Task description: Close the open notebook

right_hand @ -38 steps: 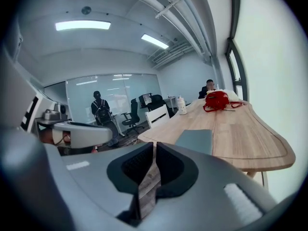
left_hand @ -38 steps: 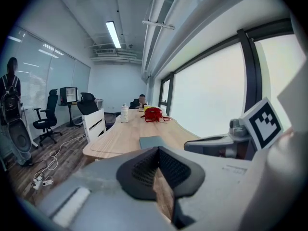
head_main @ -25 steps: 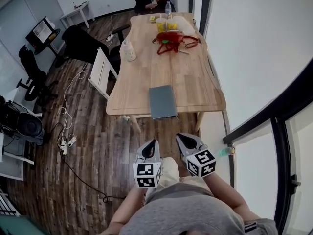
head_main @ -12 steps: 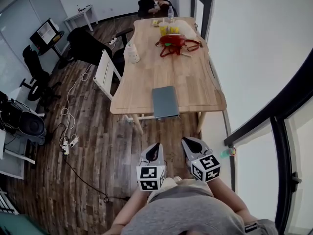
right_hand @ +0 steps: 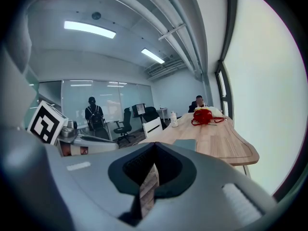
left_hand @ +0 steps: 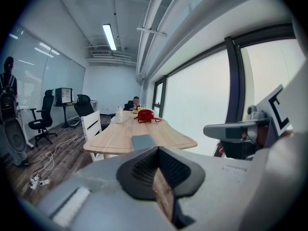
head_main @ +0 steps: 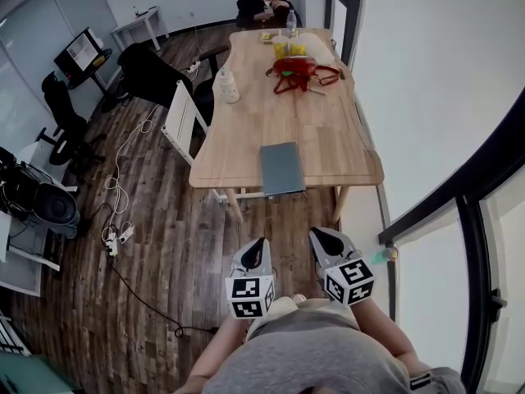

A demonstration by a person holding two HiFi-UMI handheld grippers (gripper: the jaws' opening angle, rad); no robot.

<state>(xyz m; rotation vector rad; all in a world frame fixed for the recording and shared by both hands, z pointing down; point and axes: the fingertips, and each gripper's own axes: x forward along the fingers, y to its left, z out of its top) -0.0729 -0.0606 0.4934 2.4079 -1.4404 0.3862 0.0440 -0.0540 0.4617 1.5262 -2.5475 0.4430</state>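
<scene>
Lower centre of the head view: the left tongs (head_main: 256,249) and right tongs (head_main: 325,243) sit side by side against the person's body, above wood floor. In each gripper view the jaws are pressed together with nothing between them. Held shut, empty and tucked in like this, they look at rest rather than reaching; both stay well short of the counter (head_main: 246,130).

Centre of the frame: the near end of a long wooden counter. The notebook (head_main: 282,169) lies there, flat and lengthwise, its near end at or just over the counter's edge. It shows as one plain grey cover with no spread pages, so it appears already closed, as the task wants. That spot, at the end nearest the person, seems chosen for easy reach.

Left of the counter stands a white chair (head_main: 182,121). Farther up, a bottle (head_main: 227,86) stands by the left edge. Upper centre: a red bag (head_main: 297,66), and behind it a seated person (head_main: 267,2) at the far end.
</scene>
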